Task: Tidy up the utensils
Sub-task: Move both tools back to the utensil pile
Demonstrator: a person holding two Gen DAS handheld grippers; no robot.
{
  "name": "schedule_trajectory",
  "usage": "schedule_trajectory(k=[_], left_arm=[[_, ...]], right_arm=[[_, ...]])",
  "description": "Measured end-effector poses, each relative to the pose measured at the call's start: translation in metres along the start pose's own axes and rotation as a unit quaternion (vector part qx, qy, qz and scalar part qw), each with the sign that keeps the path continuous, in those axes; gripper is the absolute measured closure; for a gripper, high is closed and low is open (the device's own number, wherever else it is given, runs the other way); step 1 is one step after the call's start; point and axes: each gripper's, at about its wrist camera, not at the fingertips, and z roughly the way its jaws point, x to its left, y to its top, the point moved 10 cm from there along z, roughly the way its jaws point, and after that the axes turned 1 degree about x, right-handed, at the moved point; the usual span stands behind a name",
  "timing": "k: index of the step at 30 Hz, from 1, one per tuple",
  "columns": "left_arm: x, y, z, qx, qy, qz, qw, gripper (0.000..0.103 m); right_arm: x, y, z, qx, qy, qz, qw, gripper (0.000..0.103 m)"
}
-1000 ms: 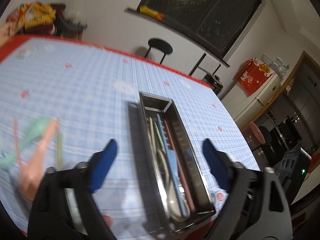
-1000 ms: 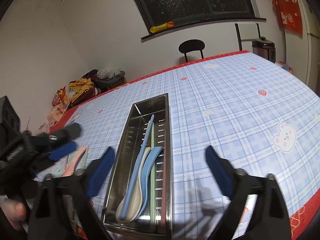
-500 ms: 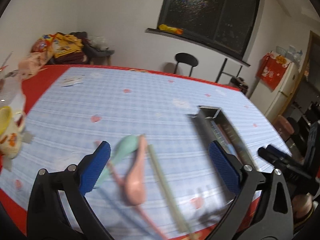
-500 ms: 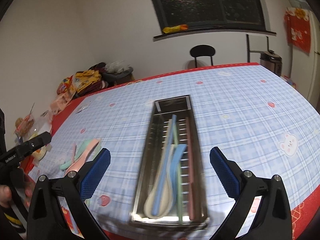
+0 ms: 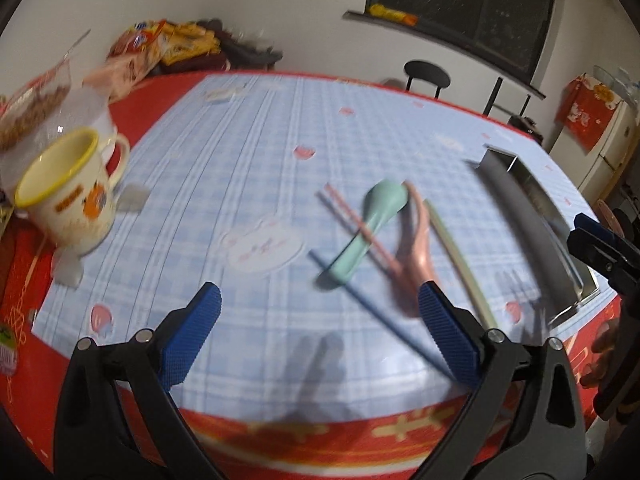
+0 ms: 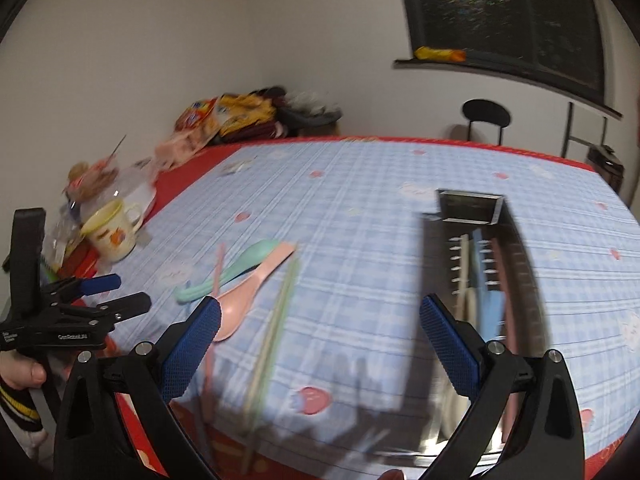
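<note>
Both grippers are wide apart and hold nothing: the left gripper (image 5: 320, 336) and the right gripper (image 6: 320, 340) hang over the blue checked tablecloth (image 5: 248, 152). A green spoon (image 5: 368, 228), a pink spoon (image 5: 416, 248) and some chopsticks (image 5: 460, 256) lie loose in a little pile. The metal utensil tray (image 6: 520, 264) sits to their right with more utensils inside. A yellow-rimmed mug (image 5: 68, 192) stands far left.

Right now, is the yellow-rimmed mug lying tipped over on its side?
No, the mug stands upright at the table's left edge, its open mouth facing up.
</note>
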Motion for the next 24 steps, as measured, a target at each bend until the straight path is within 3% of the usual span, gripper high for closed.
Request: schedule_trajectory(k=[4,9,15,16,18,20,24], left_arm=[[-0.004,-0.009,0.006,0.019,0.005,0.025,0.9995,0.006],[-0.017,-0.014,0.017,0.03,0.025,0.056,0.9977,0.006],[-0.019,-0.012,0.025,0.042,0.03,0.051,0.9974,0.006],[-0.019,-0.012,0.026,0.043,0.029,0.048,0.9975,0.007],[-0.02,-0.01,0.025,0.043,0.029,0.047,0.9975,0.01],[-0.021,-0.011,0.026,0.047,0.029,0.047,0.9974,0.026],[-0.032,-0.014,0.027,0.055,0.015,0.049,0.9972,0.034]], right_arm=[[0.008,-0.011,0.02,0.033,-0.036,-0.027,0.998,0.006],[0.015,-0.026,0.037,0.064,-0.036,-0.028,0.997,0.006],[0.012,-0.036,0.044,0.069,-0.024,-0.028,0.997,0.007],[0.011,-0.036,0.045,0.067,-0.015,-0.023,0.997,0.01],[0.01,-0.036,0.046,0.067,-0.001,-0.013,0.998,0.029],[0.009,-0.038,0.048,0.069,0.009,-0.008,0.998,0.039],[0.011,-0.041,0.051,0.075,0.029,-0.001,0.997,0.063]])
